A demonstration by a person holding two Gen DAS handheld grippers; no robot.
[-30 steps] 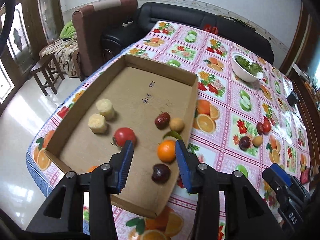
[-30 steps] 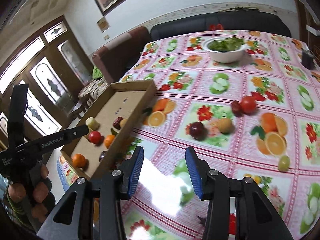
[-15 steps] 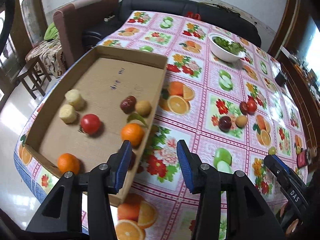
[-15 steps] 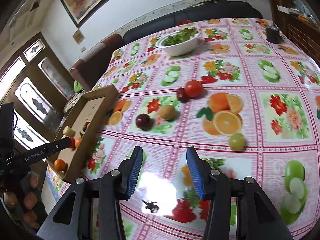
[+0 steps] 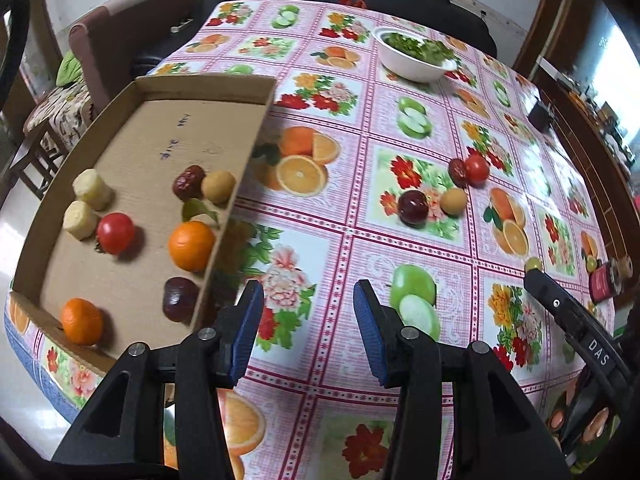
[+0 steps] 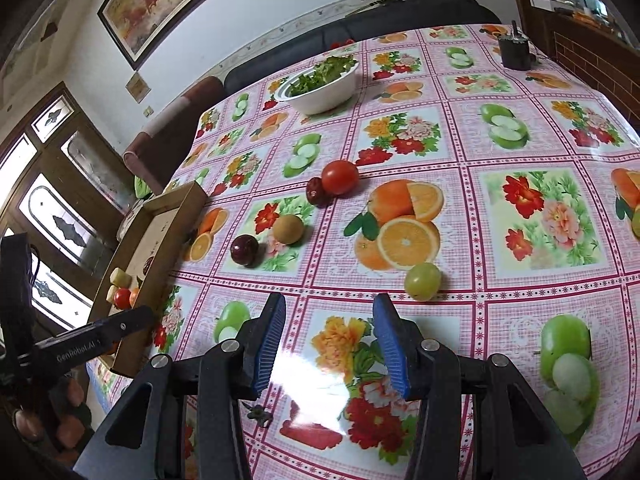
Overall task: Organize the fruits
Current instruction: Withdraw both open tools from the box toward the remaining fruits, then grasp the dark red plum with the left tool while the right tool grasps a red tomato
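While the worktop [image 6: 520,184] is stretching wide under its glossy fruit-printed cloth, the cardboard tray [image 5: 160,128] is sitting at its near left corner, and everything else is best placed from that tray. Its walls are looking thin and bendable, so a tool bumping the right-hand wall would likely be shoving the whole tray toward the worktop's edge, which is running just beside the tray's left and near sides. Far beyond the tray, a white bowl [image 6: 320,88] of greens is standing well clear of the work.

Inside the tray, oranges, a tomato, two pale chunks and some dark fruits are already lying loose. To the right of the tray, well apart from it, five loose fruits are still waiting on the cloth: a red tomato [image 6: 340,177] touching a small dark red fruit [image 6: 314,191], a brown round fruit [image 6: 288,229] beside a dark plum [image 6: 244,250], and a green grape [image 6: 422,281] farthest from the tray. All are looking light, round and smooth, probably rolling easily on the slick cloth; the tomato and grape are likely soft-skinned, so a gentle squeeze across the widest middle is seeming right.

The left tool [image 5: 306,332] is hovering released and empty just right of the tray's near corner. The right tool [image 6: 330,346] is likewise hanging apart with nothing between its pads, the grape lying just ahead of it, with open cloth all around for a straight approach.
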